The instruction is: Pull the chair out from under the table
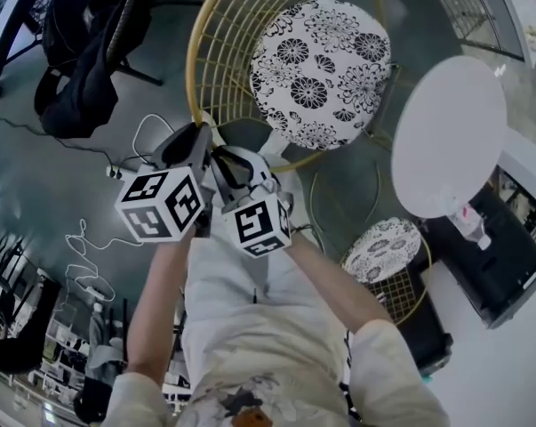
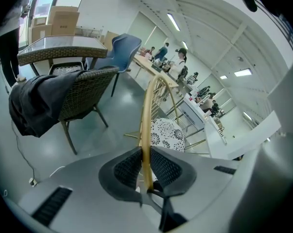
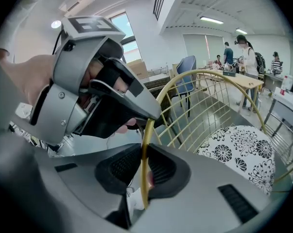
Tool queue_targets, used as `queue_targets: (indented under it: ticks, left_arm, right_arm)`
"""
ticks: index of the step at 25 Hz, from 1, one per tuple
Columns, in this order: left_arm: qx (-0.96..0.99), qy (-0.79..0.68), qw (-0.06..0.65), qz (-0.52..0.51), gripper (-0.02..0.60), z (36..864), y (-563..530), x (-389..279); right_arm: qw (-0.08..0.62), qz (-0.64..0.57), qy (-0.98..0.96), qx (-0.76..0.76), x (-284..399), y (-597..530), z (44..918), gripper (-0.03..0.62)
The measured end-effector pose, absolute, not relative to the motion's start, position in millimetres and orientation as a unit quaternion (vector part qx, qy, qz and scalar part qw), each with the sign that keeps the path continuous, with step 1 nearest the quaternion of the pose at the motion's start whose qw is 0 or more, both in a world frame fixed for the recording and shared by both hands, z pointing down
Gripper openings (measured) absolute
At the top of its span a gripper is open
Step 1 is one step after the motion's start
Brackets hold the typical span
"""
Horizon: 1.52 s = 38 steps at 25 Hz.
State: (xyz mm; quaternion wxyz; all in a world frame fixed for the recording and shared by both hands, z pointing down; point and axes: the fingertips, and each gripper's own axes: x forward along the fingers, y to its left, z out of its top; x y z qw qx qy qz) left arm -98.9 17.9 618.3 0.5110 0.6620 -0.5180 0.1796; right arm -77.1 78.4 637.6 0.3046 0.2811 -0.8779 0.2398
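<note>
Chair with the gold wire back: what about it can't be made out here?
- Far rim of the chair: head view, cut off by the top edge.
- Rim section inside left claw and right claw: head view, covered by marker cubes.
- White table base: head view, hidden under its top.

Grey floor (image 1: 36,185); white cable (image 1: 90,281) (looped), chair (image 1: 321,69)

Beyond the left hand-held gripper (image 2: 146,155), to its left, a wicker chair (image 2: 83,93) draped with a dark jacket (image 2: 34,106) stands on glossy grey floor (image 2: 102,140); strip lights (image 2: 174,21) overhead.
</note>
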Motion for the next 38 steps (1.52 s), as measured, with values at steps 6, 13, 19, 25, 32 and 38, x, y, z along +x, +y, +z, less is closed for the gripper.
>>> queue_targets:
  ticks: [6, 13, 19, 25, 32, 38]
  left_arm:
    - [0.656, -0.529, 0.506, 0.183, 0.063, 610.7, 14.8, -100.0]
    - [0.64, -0.559, 0.497, 0.174, 0.063, 594.6, 22.3, -95.3]
    - [0.626, -0.561, 0.514, 0.169, 0.063, 595.4, 7.6, -104.9]
    - [0.616, -0.566, 0.52, 0.173, 0.063, 600.9, 15.8, -102.1]
    - [0.601, -0.572, 0.531, 0.173, 0.063, 607.3, 16.8, -93.3]
    - [0.592, -0.579, 0.532, 0.177, 0.063, 602.4, 16.3, -94.4]
  right_arm:
    - [0.297, 0.244, -0.888, 0.252, -79.5, 75.1, 629.8, 0.052]
    - [0.286, 0.234, -0.906, 0.206, -74.3, 82.1, 615.2, 0.052]
    - [0.298, 0.239, -0.907, 0.179, -83.4, 67.7, 614.1, 0.051]
    - [0.306, 0.246, -0.906, 0.156, -79.9, 75.7, 619.2, 0.051]
    - [0.316, 0.249, -0.906, 0.133, -68.5, 75.3, 624.3, 0.049]
    - [0.296, 0.238, -0.916, 0.126, -76.8, 66.4, 606.8, 0.008]
